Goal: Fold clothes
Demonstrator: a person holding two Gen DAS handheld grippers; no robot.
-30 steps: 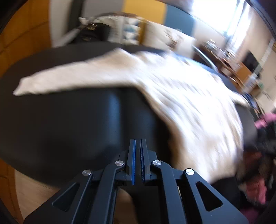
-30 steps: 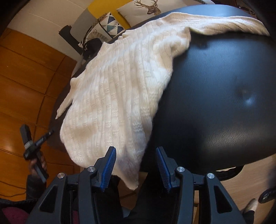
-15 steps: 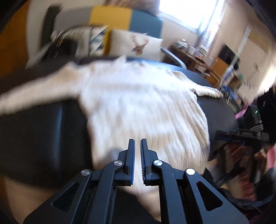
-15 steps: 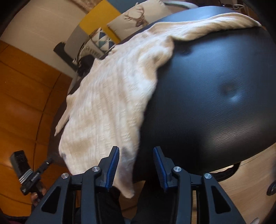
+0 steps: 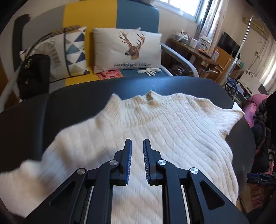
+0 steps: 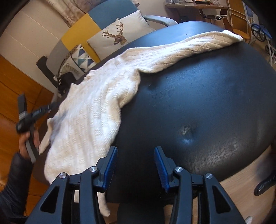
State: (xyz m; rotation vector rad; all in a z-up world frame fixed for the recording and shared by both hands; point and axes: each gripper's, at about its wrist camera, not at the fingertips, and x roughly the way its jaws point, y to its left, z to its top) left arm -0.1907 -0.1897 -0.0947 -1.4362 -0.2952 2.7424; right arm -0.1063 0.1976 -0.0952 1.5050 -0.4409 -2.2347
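L gripper (image 5: 137,149): jaws just opened a bit, nothing between; swung over to above cream ribbed knit sweater (image 5: 172,131).
R gripper (image 6: 135,159): shifted slightly, jaws a bit narrower.

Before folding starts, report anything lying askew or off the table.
The cream knit sweater lies crooked on the black table: its hem corner hangs over the near edge, and one sleeve stretches toward the far side. Nothing looks damaged.

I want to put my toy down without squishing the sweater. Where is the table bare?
The black table is bare on the wide patch beside the white sweater, in front of the right gripper. A dark strip is also free between the sweater collar and the sofa. The sweater's side is covered.
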